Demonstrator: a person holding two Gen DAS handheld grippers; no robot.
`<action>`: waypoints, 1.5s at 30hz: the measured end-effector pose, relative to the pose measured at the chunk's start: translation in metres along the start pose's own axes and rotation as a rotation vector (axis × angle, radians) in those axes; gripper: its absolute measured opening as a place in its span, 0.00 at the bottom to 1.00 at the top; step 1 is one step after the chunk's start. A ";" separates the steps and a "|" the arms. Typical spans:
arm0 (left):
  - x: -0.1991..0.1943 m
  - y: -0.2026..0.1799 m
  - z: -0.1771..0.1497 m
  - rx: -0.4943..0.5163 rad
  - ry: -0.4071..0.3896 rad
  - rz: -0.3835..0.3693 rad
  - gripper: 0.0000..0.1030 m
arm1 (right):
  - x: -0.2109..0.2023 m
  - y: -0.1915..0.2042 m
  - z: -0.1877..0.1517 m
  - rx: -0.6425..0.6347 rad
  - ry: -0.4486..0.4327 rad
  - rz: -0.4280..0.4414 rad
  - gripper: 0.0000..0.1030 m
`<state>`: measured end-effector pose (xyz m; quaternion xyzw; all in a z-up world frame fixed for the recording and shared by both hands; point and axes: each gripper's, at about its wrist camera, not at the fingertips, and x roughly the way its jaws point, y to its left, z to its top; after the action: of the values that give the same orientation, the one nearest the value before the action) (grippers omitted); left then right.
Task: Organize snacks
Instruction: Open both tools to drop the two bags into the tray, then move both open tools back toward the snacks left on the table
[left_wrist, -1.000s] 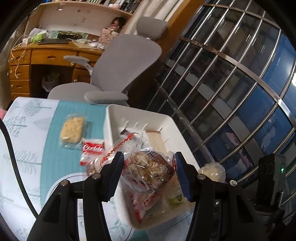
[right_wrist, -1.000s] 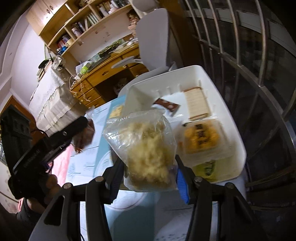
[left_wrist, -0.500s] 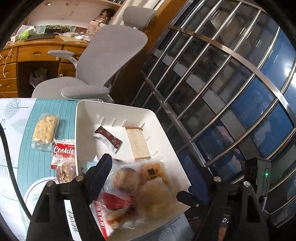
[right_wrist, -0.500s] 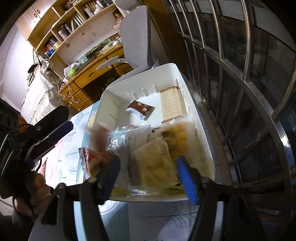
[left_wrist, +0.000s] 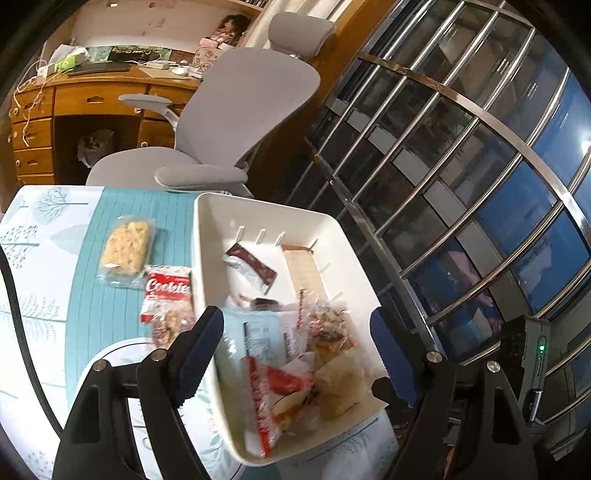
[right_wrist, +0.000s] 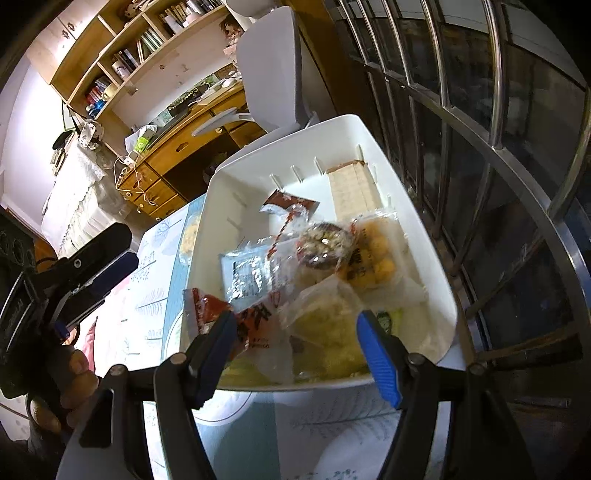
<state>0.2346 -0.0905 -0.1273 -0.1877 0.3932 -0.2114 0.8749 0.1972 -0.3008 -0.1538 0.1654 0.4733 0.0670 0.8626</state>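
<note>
**Snack packets heaped in a white bin, both grippers open above it**

A white plastic bin (left_wrist: 207, 236), rectangular with rounded corners and small ribs moulded along its far wall, is seen at the right edge of the desk (left_wrist: 44, 258), which is covered by a cloth printed with pale trees and a teal stripe. Crinkled clear and foil snack packets (right_wrist: 295, 266) are heaped in its near half: a red-printed wrapper, a clear bag of yellow balls, a bag of pale crumbly pieces. Farther back a small brown packet (left_wrist: 251, 266) and a flat tan wafer (left_wrist: 303, 269) are laid on the smooth floor of the bin. Two more items are left on the cloth just beside the bin: a red cookie packet (left_wrist: 168, 295) and a clear-wrapped pale rice bar (left_wrist: 125, 247).

The left gripper (left_wrist: 297, 354) is held over the heap with its blue-padded jaws spread wide; nothing is clamped between them. The right gripper (right_wrist: 295, 347) is likewise parted, less widely, with the packets seen beyond its jaws but not pressed. Both have just been opening. A hand (right_wrist: 70, 387) is seen on the left gripper's handle.
</note>
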 end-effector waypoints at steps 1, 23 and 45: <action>-0.004 0.004 -0.001 -0.002 -0.002 -0.001 0.78 | 0.000 0.003 -0.002 0.003 0.001 -0.001 0.66; -0.079 0.139 0.001 0.052 0.218 0.104 0.80 | 0.016 0.103 -0.073 0.490 -0.095 -0.103 0.66; 0.002 0.185 0.067 0.089 0.459 0.313 0.81 | 0.113 0.167 -0.070 0.600 -0.166 -0.192 0.66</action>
<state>0.3287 0.0746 -0.1782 -0.0332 0.5957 -0.1276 0.7923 0.2068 -0.0977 -0.2202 0.3720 0.4132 -0.1709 0.8134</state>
